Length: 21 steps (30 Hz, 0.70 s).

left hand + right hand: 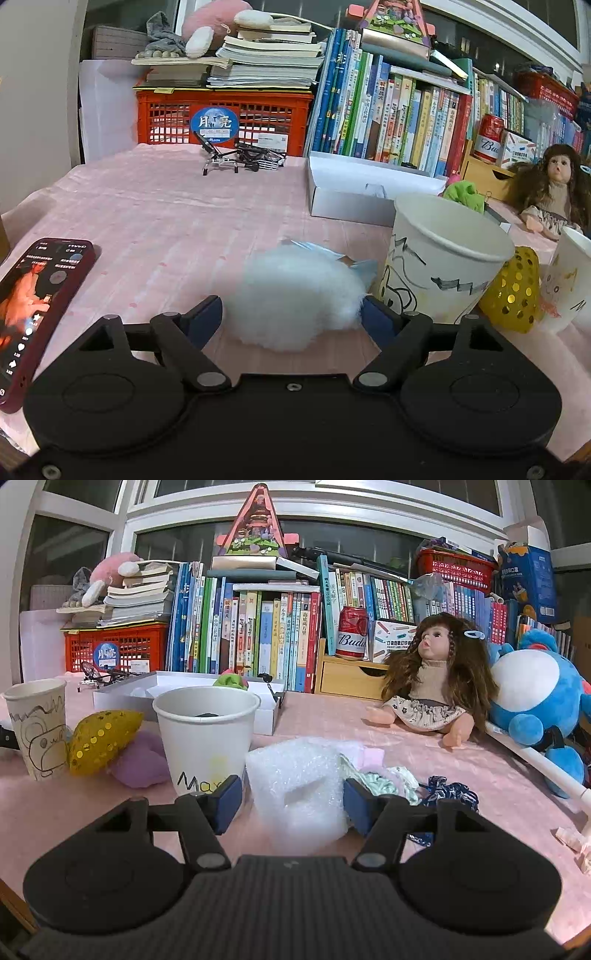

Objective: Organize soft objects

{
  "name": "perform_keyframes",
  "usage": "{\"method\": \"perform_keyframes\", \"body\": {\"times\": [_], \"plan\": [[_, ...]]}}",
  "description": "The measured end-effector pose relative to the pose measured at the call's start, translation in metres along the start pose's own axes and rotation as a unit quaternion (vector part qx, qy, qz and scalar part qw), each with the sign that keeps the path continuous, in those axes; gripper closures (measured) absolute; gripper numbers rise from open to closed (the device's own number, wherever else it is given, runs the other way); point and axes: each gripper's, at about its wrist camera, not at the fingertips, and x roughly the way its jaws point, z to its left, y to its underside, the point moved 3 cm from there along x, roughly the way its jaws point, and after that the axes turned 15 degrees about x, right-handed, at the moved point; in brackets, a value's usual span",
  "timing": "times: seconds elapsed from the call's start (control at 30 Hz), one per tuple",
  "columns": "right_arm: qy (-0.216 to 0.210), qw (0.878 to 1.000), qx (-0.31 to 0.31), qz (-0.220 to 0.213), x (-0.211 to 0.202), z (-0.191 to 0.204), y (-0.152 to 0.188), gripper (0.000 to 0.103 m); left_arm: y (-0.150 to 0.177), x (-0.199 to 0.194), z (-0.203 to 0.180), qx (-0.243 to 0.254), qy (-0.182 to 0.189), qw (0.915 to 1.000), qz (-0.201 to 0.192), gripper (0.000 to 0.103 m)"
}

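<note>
Open cloth to the left, crowded ground to the right

The pink tablecloth (155, 206) lies bare between the phone (37, 314) and the white box (354, 195). Rightward, two paper cups (207, 734) (37, 727), a gold sequined cushion (101, 738) and a purple plush (142, 760) block passage; whether these touch is unclear. The doll (432, 679) and blue plush (535, 698) wall the far right.

I'm at a table (480, 775) w/ pink cloth. Behind it: row of upright books (258, 635), red crate (221, 118) stacked w/ more books, small wooden drawer unit (347, 679). White-framed windows (332, 513) above, dark outside; indoor light.
</note>
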Motion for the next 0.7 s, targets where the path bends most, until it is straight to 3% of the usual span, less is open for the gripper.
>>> {"method": "perform_keyframes", "body": {"times": [0.4,0.47,0.7], "plan": [[0.003,1.000,-0.006,0.003,0.005,-0.002,0.001,0.039,-0.001,0.007,-0.001,-0.002,-0.001,1.0000,0.007,0.024],[0.004,1.000,-0.007,0.005,0.006,-0.002,0.002,0.042,-0.001,0.007,-0.001,-0.001,0.006,1.0000,0.006,0.032],[0.015,1.000,-0.023,0.009,0.008,-0.002,0.010,0.046,0.000,-0.002,-0.009,0.030,-0.007,0.9995,0.011,0.035]]}}
